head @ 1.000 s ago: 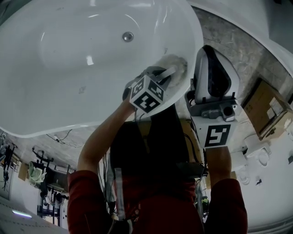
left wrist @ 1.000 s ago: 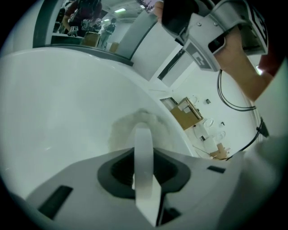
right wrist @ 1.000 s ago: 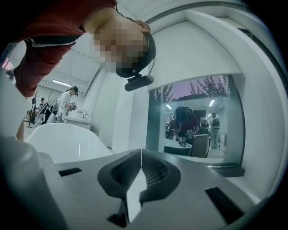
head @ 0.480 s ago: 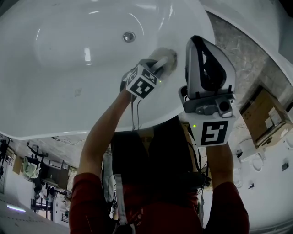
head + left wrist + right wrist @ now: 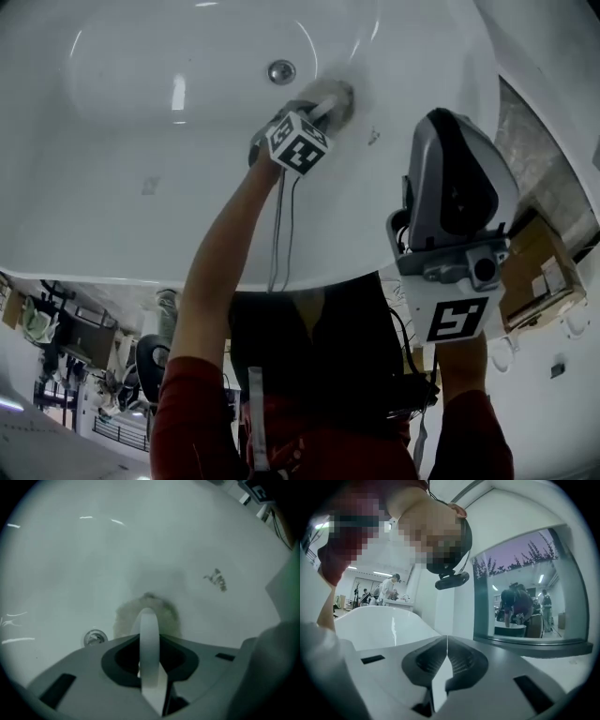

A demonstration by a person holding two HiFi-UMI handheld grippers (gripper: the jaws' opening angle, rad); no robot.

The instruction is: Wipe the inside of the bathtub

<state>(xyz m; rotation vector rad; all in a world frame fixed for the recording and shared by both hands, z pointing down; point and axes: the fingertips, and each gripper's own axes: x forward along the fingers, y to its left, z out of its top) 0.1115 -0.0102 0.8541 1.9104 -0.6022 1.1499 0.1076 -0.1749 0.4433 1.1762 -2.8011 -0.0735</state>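
Note:
The white bathtub (image 5: 141, 141) fills the top of the head view, its drain (image 5: 280, 71) near the top centre. My left gripper (image 5: 323, 108) is shut on a pale fluffy cloth (image 5: 335, 98) and presses it against the tub's inner wall just right of the drain. In the left gripper view the cloth (image 5: 164, 613) bulges round the closed jaws of that gripper (image 5: 148, 616), with the drain (image 5: 95, 638) to the left. My right gripper (image 5: 448, 122) hangs over the tub's right rim, shut and empty; its own view shows the jaws (image 5: 447, 641) closed, pointing up at the person.
A small dark smudge (image 5: 216, 580) marks the tub wall right of the cloth. A cardboard box (image 5: 539, 272) lies on the floor at the right. Behind the right gripper are the tub's rim (image 5: 389, 620) and a glass pane (image 5: 525, 597) with people beyond.
The left gripper has slid the cloth from the tub's near rim up the inner wall toward the drain. The right gripper has drifted right and lower in the head view.

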